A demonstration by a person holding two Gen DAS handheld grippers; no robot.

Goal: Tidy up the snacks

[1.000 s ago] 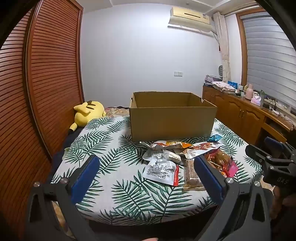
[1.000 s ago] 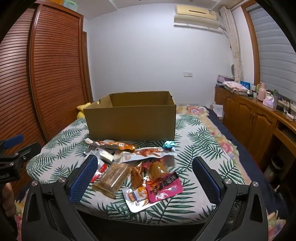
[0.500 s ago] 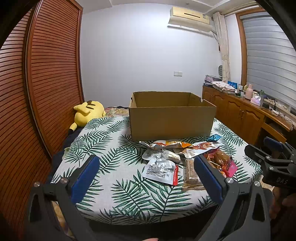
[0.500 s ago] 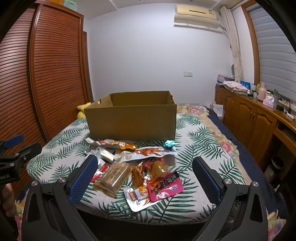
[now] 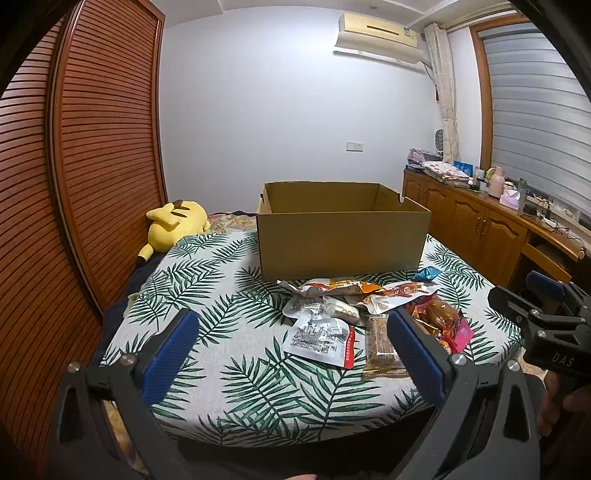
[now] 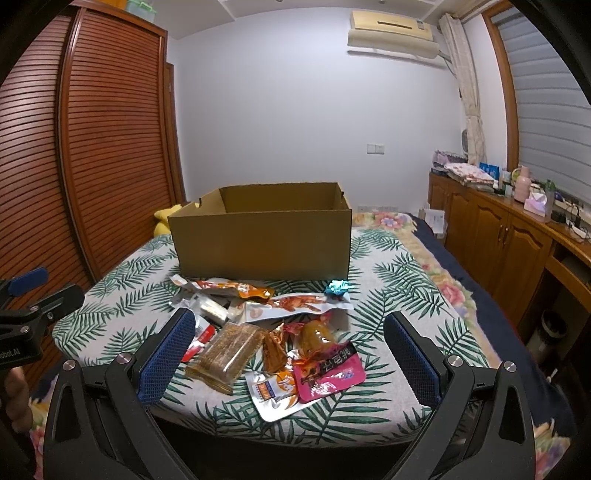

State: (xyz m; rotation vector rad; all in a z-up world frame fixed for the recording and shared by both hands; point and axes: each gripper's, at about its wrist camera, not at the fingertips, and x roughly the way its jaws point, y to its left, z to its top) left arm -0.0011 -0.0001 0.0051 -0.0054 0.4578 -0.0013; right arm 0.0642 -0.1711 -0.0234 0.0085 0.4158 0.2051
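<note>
Blue jaws on the left gripper point(image 5: 291, 354) and right gripper point(image 6: 288, 354) gape wide, holding nothing. The snacks point(image 6: 269, 332) all lie on the surface point(image 5: 229, 280) before the box point(image 6: 262, 240) (nothing packed yet).

A home bedroom: a bed point(image 5: 229, 354) under leaf-print cover, louvred wooden wardrobe point(image 5: 92, 184), wall air conditioner point(image 5: 376, 31), and yellow plush toy point(image 5: 173, 225).

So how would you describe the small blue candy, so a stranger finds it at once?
Start at the cardboard box on the leaf-print cloth. Just before its right front corner lies the blue candy, beside the snack pile. It is the only shiny turquoise twist, far smaller than the flat packets.
</note>
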